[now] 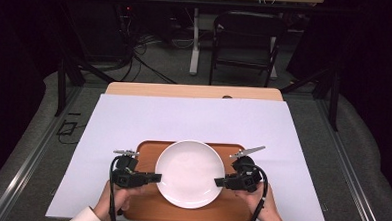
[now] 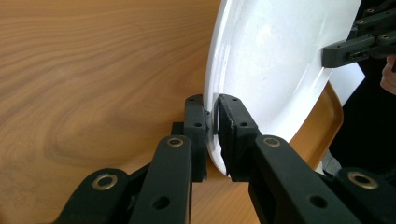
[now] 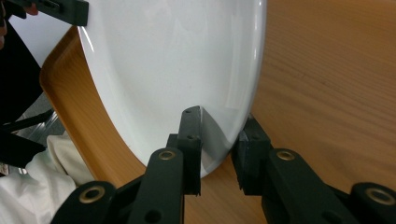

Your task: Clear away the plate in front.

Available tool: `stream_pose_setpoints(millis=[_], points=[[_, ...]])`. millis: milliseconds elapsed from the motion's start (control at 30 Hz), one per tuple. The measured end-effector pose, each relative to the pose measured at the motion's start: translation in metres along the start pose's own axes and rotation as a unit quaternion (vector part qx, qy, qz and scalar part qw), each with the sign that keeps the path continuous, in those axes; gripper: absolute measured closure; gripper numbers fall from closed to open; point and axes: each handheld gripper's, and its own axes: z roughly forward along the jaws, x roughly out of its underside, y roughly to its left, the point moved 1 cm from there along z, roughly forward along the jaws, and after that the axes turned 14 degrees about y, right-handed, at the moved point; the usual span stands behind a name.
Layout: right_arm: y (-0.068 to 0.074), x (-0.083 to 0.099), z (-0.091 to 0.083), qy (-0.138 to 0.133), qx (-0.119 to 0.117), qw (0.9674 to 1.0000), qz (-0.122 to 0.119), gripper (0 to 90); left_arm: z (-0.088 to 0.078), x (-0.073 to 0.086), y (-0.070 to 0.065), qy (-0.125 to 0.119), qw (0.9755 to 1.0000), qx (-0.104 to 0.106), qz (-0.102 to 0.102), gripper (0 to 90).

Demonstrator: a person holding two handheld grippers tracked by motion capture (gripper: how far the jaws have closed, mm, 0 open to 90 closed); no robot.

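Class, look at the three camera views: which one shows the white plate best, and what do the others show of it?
The high view: the whole white plate shows, round, over the wooden tray, with the left gripper and right gripper at its sides. Each gripper view gives a close partial look at the rim clamped between that gripper's jaws.

My fingers [image 2: 219, 135] meet the white plate [image 1: 189, 173], which covers the middle of the wooden tray [image 1: 149, 151]; only narrow strips of tray lie bare beside its rim. Around the tray, the white sheet [image 1: 193, 118] on the desk lies flat and open for my hands on every side.
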Motion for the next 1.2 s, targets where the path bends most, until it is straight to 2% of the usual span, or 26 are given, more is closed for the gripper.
stream_pose_setpoints(millis=[333, 433, 467, 600, 633, 833, 1000, 1033, 1200], points=[[-0.002, -0.003, 0.012, 0.020, 0.016, 0.9996, 0.008, 68.6, 0.009, 0.000, 0.002, 0.008, 0.9998, -0.019, -0.006, 78.1], [-0.001, -0.005, 0.016, 0.029, 0.027, 0.9992, 0.006, 65.4, 0.013, 0.000, 0.001, 0.015, 0.9993, -0.033, 0.004, 75.8], [-0.001, -0.005, 0.018, 0.031, 0.031, 0.9990, 0.005, 64.2, 0.014, 0.000, 0.000, 0.018, 0.9988, -0.043, 0.012, 74.6], [0.001, -0.006, 0.020, 0.039, 0.043, 0.9983, -0.002, 60.8, 0.014, -0.001, -0.001, 0.018, 0.9985, -0.049, 0.017, 73.7], [0.001, -0.006, 0.024, 0.048, 0.053, 0.9974, -0.009, 57.7, 0.015, -0.001, -0.001, 0.018, 0.9983, -0.053, 0.019, 73.3], [0.001, -0.007, 0.029, 0.062, 0.061, 0.9962, -0.009, 53.3, 0.018, 0.000, 0.001, 0.026, 0.9981, -0.054, 0.014, 71.3], [0.001, -0.007, 0.033, 0.073, 0.067, 0.9950, -0.015, 48.1, 0.018, 0.000, 0.000, 0.031, 0.9973, -0.061, 0.026, 70.3], [0.002, -0.007, 0.036, 0.086, 0.066, 0.9940, -0.012, 44.0, 0.019, 0.000, -0.001, 0.033, 0.9971, -0.063, 0.027, 69.4], [0.004, -0.006, 0.036, 0.096, 0.079, 0.9919, -0.029, 41.6, 0.020, 0.002, 0.001, 0.043, 0.9964, -0.068, 0.027, 68.5]])
